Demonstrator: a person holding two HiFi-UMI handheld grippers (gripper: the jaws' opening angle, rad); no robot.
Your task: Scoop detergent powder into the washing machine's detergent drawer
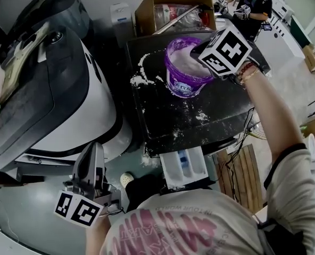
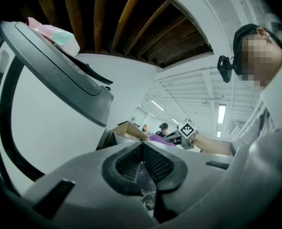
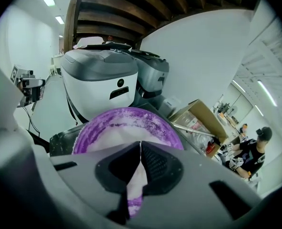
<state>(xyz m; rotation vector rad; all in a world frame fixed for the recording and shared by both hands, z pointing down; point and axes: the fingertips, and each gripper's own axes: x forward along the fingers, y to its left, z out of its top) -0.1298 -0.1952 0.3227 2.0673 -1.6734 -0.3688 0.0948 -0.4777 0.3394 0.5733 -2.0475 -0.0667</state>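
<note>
The right gripper (image 3: 140, 148) is held tilted downward over the purple tub (image 1: 185, 84), its jaws brought together at the tips. The white detergent powder (image 1: 182, 62) lies directly beneath them. A pale strip is seen in the slot behind the tips, possibly a scoop handle, though this cannot be settled. The open detergent drawer (image 1: 185, 166) is found behind and below this gripper, toward the person. The left gripper (image 2: 142, 149) is held level, well apart from it, with its jaws likewise closed.
</note>
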